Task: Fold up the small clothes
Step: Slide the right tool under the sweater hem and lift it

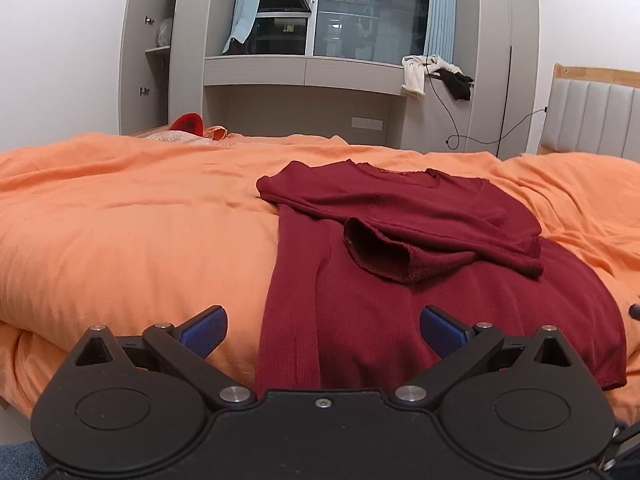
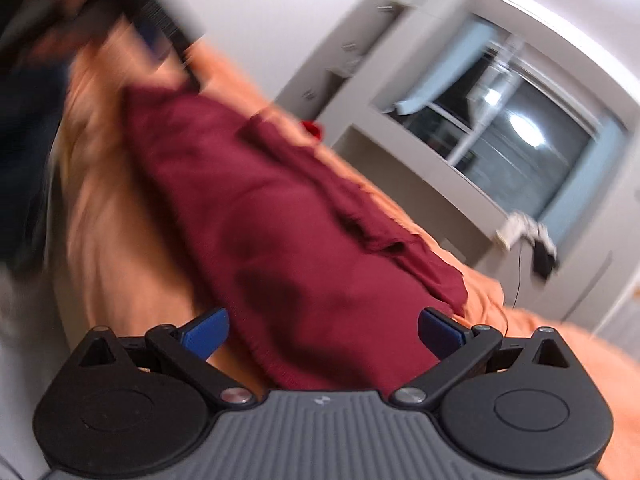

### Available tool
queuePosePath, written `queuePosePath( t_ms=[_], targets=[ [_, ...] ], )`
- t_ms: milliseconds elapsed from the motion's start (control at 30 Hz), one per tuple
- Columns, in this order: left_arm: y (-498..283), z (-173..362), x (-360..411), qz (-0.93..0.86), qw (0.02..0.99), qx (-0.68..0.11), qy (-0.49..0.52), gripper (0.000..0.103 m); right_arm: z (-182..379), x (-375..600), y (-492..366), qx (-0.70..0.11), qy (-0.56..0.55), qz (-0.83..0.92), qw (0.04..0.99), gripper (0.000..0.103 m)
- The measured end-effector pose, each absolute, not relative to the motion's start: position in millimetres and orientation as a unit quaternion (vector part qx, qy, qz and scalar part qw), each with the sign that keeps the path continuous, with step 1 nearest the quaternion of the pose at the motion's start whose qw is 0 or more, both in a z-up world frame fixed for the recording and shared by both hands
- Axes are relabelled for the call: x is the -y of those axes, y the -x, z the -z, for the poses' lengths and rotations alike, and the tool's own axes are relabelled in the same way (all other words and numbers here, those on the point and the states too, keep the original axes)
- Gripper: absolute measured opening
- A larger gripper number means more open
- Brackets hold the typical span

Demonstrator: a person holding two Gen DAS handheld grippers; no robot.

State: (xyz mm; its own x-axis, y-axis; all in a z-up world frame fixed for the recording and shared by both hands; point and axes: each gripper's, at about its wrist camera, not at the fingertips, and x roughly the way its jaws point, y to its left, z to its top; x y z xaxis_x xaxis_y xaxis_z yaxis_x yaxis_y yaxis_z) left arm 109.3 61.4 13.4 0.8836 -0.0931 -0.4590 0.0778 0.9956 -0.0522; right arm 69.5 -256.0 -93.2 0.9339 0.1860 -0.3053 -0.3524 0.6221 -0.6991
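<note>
A dark red knit top [image 1: 400, 272] lies on the orange duvet [image 1: 132, 232], with one sleeve folded across its chest, cuff opening facing me. My left gripper [image 1: 323, 332] hovers open above the garment's near hem, nothing between its blue pads [image 1: 206, 330]. The right wrist view is tilted and blurred by motion. There the same red top [image 2: 288, 240] fills the middle, and my right gripper [image 2: 323, 332] is open over its edge, holding nothing. A dark blurred shape at the top left of that view looks like the left gripper [image 2: 160, 28].
The bed carries a red item [image 1: 188, 123] near its far side. A grey wardrobe and window unit [image 1: 304, 72] stands behind, with clothes draped on its ledge [image 1: 436, 72] and a cable hanging down. A padded headboard [image 1: 592, 120] is at the right.
</note>
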Motion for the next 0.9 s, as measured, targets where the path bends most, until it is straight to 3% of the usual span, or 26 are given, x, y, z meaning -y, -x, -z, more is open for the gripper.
queuePosePath(
  t_ms=[167,400,600,900],
  targets=[
    [-110.5,-13.4,-58.9,0.045,0.971,-0.236,0.009,0.102,124.0,235.9,-82.4,-0.091,0.513,-0.090,0.849,0.103],
    [-112.8,-12.8,-58.4,0.041,0.970,-0.240,0.008,0.102,133.1,234.9,-102.6,-0.110,0.519,-0.073,0.845,0.103],
    [-115.1,-10.2,-50.5,0.045,0.969,-0.244,-0.011,0.102,144.7,226.9,-104.0,-0.057,0.587,-0.061,0.805,0.103],
    [-116.7,-8.0,-46.0,0.043,0.968,-0.246,-0.026,0.102,139.1,213.8,-101.6,-0.017,0.579,-0.044,0.814,0.102]
  ],
)
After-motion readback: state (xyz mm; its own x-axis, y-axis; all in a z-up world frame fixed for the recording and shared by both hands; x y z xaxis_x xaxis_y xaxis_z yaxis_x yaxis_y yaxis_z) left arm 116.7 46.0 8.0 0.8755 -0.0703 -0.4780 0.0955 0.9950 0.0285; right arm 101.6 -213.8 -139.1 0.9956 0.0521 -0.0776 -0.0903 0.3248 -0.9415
